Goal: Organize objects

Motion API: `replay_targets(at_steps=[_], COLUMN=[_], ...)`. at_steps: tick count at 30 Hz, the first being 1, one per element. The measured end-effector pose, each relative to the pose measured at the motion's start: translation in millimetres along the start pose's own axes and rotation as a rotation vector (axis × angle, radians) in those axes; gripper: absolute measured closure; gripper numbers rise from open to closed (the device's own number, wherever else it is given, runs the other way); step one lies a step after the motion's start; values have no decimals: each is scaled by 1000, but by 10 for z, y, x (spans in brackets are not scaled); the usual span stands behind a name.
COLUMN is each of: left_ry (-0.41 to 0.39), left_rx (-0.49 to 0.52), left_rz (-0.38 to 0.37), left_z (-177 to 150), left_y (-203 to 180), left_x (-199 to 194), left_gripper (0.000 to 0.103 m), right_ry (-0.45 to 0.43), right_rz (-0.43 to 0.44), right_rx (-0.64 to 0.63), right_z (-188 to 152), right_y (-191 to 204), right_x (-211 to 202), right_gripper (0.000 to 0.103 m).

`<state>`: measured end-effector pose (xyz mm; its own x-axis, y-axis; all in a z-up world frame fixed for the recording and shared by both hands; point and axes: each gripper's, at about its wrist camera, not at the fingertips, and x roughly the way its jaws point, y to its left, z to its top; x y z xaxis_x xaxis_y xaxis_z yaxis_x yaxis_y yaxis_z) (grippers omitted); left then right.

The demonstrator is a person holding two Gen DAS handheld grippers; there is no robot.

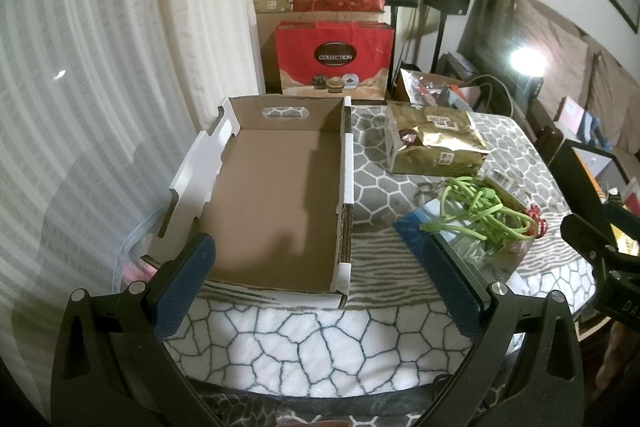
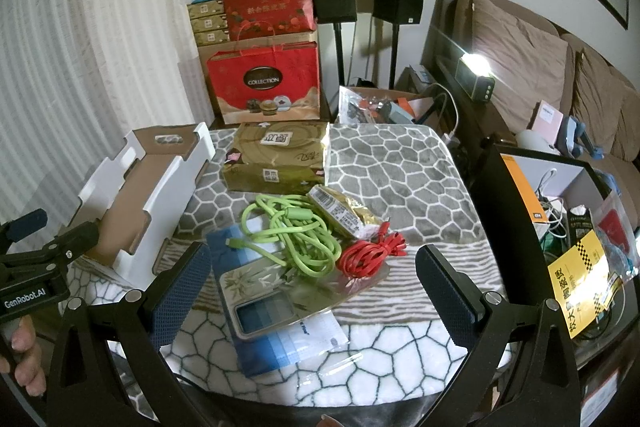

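Note:
An open cardboard tray (image 1: 276, 195) with white walls lies on the table's left side, with nothing in it; it also shows in the right wrist view (image 2: 152, 179). A gold tissue pack (image 2: 276, 159) lies at the table's middle back. In front of it lie a green cable (image 2: 296, 235), a red cable (image 2: 372, 255), a small gold packet (image 2: 344, 215) and a blue-and-white pack (image 2: 272, 307). My left gripper (image 1: 320, 255) is open over the tray's near end. My right gripper (image 2: 316, 267) is open just before the cables. Both hold nothing.
The table wears a grey and white honeycomb blanket (image 2: 392, 179). Red gift bags and boxes (image 2: 264, 83) are stacked behind it. A curtain (image 1: 100, 87) hangs on the left. A dark box of clutter (image 2: 568, 219) and a sofa (image 2: 560, 67) stand on the right.

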<state>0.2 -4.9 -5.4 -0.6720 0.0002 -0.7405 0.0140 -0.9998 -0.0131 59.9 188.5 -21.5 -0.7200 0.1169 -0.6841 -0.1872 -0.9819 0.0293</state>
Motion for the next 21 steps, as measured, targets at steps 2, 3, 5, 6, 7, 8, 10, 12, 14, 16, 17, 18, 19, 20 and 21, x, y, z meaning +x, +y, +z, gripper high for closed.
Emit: replay_targets(at_steps=[2,3,5,6,7,8,10,12,14,16,17,18,19,20,21], left_ry=[0,0,0,0,0,0,-1,0,-1,0,0,0,0,1,2], left_rx=[1,1,1,0,0,0,-1,-1,-3,-7,-10,-12,-13,-16,-17], left_rz=[0,1,1,0,1,1,3,5,10,15,17,19,21,25,27], left_z=[-8,-4,-4,-4,-3,-4,-7,-6,-4,3,-1,11,11,9,15], left_y=[13,4,5,3,1,3,10,31,60,94,124,131,146,177,185], left_x=[0,-2,-2,-2,-2,-2,-1,2,6,11,14,9,12,17,20], left_gripper=[0,0,0,0,0,0,0,0,0,0,0,0,0,0,0], right_ry=[0,1,-1,0,0,0,0,-1,-1,-2,-3,-3,-3,-3,-3], right_rz=[1,1,0,0,0,0,0,1,2,4,5,5,7,9,10], right_rx=[1,2,1,0,0,0,0,0,-2,-5,-7,-9,-12,-15,-19], right_z=[0,2,0,1,2,2,5,7,9,24,28,39,44,52,64], right_y=[-1,6,3,7,5,6,15,20,21,31,39,49,60,76,100], right_x=[-2,3,-1,1,-1,-1,1,5,24,39,46,49,57,66,78], right_gripper=[0,0,0,0,0,0,0,0,0,0,0,0,0,0,0])
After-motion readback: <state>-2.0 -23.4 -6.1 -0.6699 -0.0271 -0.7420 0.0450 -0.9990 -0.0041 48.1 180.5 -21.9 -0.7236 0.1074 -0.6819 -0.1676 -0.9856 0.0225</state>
